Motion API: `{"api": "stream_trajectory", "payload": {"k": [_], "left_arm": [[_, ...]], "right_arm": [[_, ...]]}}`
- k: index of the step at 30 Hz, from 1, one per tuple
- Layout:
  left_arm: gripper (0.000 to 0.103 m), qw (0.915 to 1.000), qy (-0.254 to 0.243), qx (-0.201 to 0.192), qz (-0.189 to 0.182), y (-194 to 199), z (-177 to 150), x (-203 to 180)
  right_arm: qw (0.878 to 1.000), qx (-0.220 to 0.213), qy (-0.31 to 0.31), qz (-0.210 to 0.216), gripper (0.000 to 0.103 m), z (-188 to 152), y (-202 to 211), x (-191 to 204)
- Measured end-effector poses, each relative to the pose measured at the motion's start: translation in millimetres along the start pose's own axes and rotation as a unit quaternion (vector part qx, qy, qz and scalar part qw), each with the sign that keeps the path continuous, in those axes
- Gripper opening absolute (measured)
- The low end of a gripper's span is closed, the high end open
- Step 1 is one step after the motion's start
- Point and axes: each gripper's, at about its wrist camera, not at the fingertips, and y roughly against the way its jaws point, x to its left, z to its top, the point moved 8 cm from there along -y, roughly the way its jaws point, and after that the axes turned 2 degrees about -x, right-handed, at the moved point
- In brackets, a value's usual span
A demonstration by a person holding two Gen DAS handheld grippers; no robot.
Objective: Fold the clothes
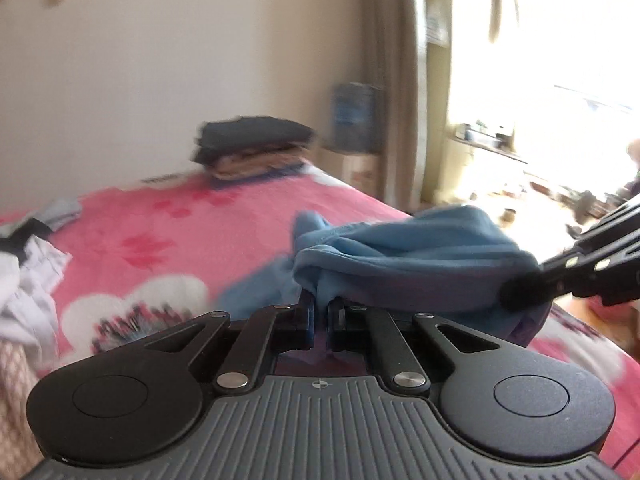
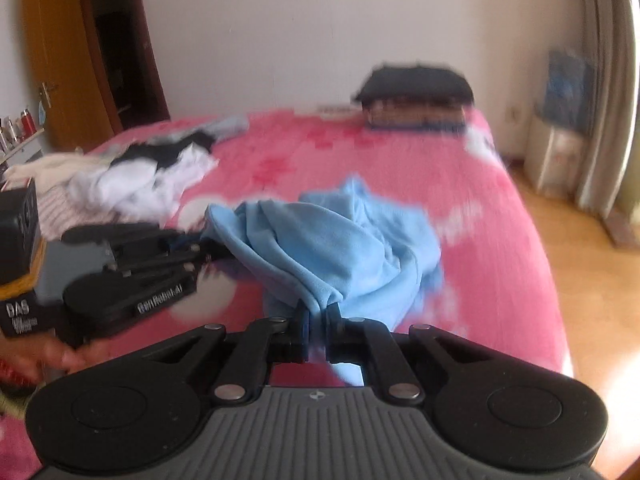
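A light blue garment (image 1: 420,264) (image 2: 328,248) hangs bunched just above the pink flowered bed cover (image 1: 180,232) (image 2: 480,240), stretched between my two grippers. My left gripper (image 1: 320,304) is shut on one edge of it, with cloth pinched between the pads. It shows again at the left of the right wrist view, left gripper (image 2: 200,244), where the cloth runs into its tips. My right gripper (image 2: 319,312) is shut on another bunched edge. In the left wrist view the right gripper (image 1: 520,296) enters from the right, its tip buried in the blue cloth.
A stack of folded clothes (image 1: 252,148) (image 2: 416,96) sits at the far end of the bed by the wall. Loose white and dark clothes (image 1: 24,280) (image 2: 140,176) lie heaped on the left. The bed's right edge drops to a wooden floor (image 2: 580,240).
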Motion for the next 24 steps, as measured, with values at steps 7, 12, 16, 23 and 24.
{"api": "stream_trajectory", "payload": {"k": [7, 12, 16, 23, 24], "left_arm": [[0.004, 0.9895, -0.050, 0.102, -0.090, 21.6, -63.0, -39.1], [0.025, 0.9788, -0.080, 0.153, -0.110, 24.8, -75.6, -31.5], [0.052, 0.9790, -0.050, 0.147, -0.131, 28.5, -63.6, -15.0], [0.062, 0.9882, 0.020, 0.122, -0.090, 30.0, -49.2, 1.2], [0.062, 0.9885, 0.034, 0.126, -0.077, 25.4, -48.0, 4.5]], "right_arm": [[0.992, 0.119, -0.039, 0.015, 0.007, -92.4, 19.3, -3.6], [0.977, 0.199, -0.071, 0.021, 0.029, -125.3, 22.1, -10.5], [0.983, 0.175, -0.044, 0.022, 0.045, -108.4, 42.1, -13.1], [0.995, 0.096, 0.016, 0.025, 0.073, -45.4, 32.9, -11.0], [0.995, 0.090, 0.025, 0.030, 0.075, -36.5, 23.6, -7.4]]}}
